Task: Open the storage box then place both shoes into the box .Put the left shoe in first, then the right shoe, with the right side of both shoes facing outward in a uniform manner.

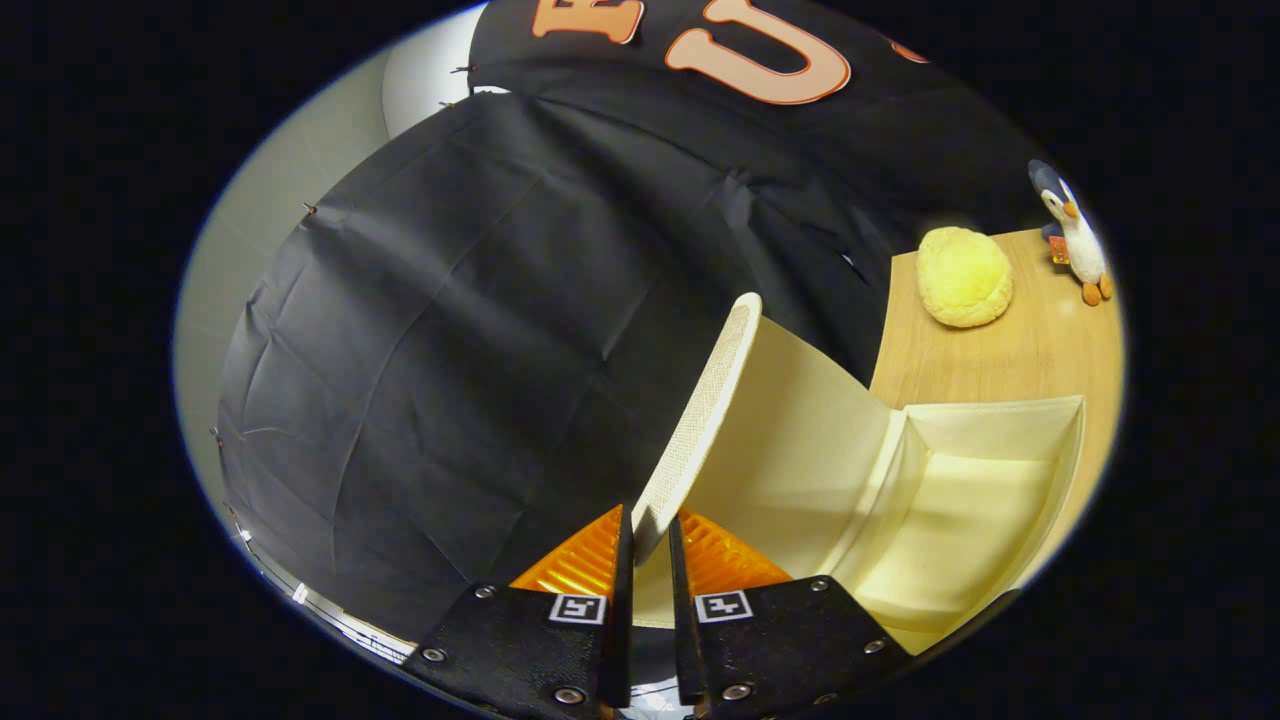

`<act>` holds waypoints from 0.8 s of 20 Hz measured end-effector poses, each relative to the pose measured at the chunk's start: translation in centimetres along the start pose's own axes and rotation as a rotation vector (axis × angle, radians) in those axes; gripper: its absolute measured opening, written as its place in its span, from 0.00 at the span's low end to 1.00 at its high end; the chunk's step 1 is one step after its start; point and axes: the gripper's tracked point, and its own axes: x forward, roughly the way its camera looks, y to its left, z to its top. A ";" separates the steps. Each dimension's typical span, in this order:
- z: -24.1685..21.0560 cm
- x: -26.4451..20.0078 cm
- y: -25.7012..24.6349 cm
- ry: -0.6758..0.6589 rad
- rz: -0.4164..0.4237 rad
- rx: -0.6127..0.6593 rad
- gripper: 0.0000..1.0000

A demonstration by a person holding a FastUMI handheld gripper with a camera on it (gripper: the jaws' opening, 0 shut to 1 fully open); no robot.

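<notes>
- Lid (700,420) of the storage box (985,470) is raised almost upright, and my gripper (650,545) is pinching its lower edge — both orange fingers (575,560) press on it from two sides.
- The hold is only on a thin edge, so I think the lid can slide out and fall shut again.
- If I push the lid too far back, the light box may tip or shift on the bench (1000,350), because nothing holds it down.
- The box stands open and empty beside the lid; I see no shoe in it, so both are not yet placed.
- A yellow plush thing (965,277) and a toy penguin (1075,235) stand beyond the box — a sliding box could knock them.
</notes>
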 end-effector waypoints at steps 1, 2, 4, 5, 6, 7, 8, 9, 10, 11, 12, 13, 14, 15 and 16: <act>-0.7 1.4 0.0 0.039 -0.006 -0.005 0.18; -1.1 2.9 -0.1 0.060 -0.015 -0.008 0.18; -1.5 4.8 0.1 0.077 -0.016 -0.014 0.18; -1.7 5.3 0.1 0.087 -0.022 -0.009 0.18; -2.2 5.7 -0.1 0.105 -0.040 -0.009 0.19; -3.0 5.7 -0.9 0.124 -0.077 -0.018 0.26; -3.3 5.8 -1.8 0.130 -0.106 -0.042 0.46; -3.4 5.6 -2.2 0.129 -0.129 -0.069 0.65; -3.7 5.2 -2.4 0.125 -0.143 -0.090 0.78; -3.6 4.7 -2.8 0.121 -0.148 -0.099 0.81; -3.5 4.0 -3.0 0.116 -0.153 -0.101 0.87; -3.6 2.9 -3.5 0.106 -0.159 -0.105 0.88; -3.3 1.9 -4.1 0.091 -0.175 -0.113 0.91; -3.1 0.6 -4.4 0.073 -0.192 -0.125 0.92; -2.6 -0.7 -5.3 0.054 -0.216 -0.141 0.94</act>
